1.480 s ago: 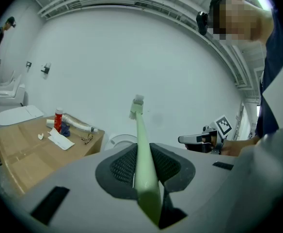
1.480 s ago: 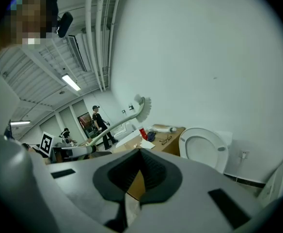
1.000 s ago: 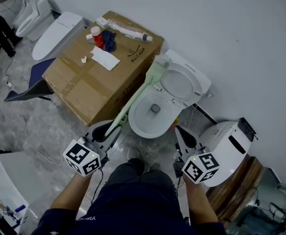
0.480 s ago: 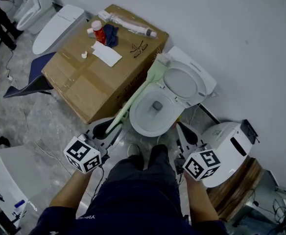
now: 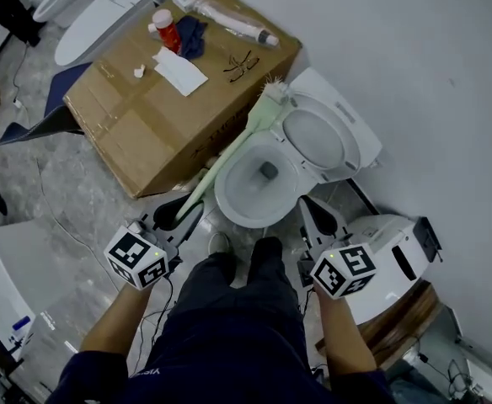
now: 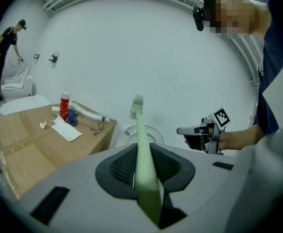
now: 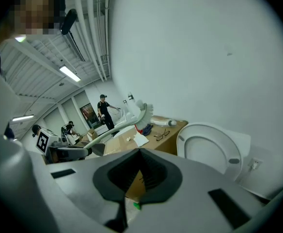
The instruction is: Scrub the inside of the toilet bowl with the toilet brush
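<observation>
The white toilet bowl stands open just ahead of the person's feet, its lid and seat raised against the wall. A pale green toilet brush slants over the bowl's left rim. Its bristle head is up in the air beside the lid, outside the bowl. My left gripper is shut on the lower end of the brush handle. My right gripper hovers at the bowl's right side, shut with nothing in it. In the right gripper view the brush head shows left of the raised seat.
A big cardboard box stands left of the toilet, with a red bottle, blue cloth, paper sheet and glasses on it. Another white fixture sits close on the right. More toilets stand at the far left. Cables lie on the floor.
The person has stepped closer, so the feet now stand right at the bowl's front. Both grippers came along; the brush stays gripped and slanted with its head up by the lid.
</observation>
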Motion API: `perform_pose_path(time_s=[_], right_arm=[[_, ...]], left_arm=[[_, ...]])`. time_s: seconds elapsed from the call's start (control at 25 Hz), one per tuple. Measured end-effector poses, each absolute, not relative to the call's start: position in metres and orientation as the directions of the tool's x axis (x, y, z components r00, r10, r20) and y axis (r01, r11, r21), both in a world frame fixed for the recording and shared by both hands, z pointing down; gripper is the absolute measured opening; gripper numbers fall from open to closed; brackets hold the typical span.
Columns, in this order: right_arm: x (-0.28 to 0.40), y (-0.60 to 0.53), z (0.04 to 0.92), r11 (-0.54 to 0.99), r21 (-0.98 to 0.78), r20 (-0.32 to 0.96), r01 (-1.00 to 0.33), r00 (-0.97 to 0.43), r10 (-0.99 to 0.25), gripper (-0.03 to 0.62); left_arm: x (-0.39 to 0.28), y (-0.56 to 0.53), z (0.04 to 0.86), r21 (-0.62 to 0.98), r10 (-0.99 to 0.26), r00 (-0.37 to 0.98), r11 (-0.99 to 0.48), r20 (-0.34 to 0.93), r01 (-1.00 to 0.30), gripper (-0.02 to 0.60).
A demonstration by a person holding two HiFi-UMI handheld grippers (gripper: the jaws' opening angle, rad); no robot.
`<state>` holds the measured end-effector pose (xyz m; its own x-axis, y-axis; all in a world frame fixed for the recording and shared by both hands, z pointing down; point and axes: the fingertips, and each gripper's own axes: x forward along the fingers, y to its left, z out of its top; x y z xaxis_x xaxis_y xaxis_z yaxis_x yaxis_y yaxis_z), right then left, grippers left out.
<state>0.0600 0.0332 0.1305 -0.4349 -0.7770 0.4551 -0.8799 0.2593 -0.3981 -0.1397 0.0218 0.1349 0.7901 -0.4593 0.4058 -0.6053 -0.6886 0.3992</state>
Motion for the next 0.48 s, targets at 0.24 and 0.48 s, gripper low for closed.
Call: perform_pose_path(time_s=[0.24, 0.48], right_arm=[[0.082, 0.007, 0.167, 0.314, -0.411, 0.480, -0.856, -0.496, -0.723, 0.005], [0.094, -0.014, 0.216, 0.346, -0.439, 0.502, -0.829, -0.545, -0.672, 0.005]], left_arm=[[-0.120, 0.017, 0.177, 0.400, -0.481, 0.743, -0.634, 0.466, -0.662, 0.095], [-0.107, 0.015, 0.225, 0.395, -0.489, 0.697, -0.585, 0.525, -0.708, 0.095]])
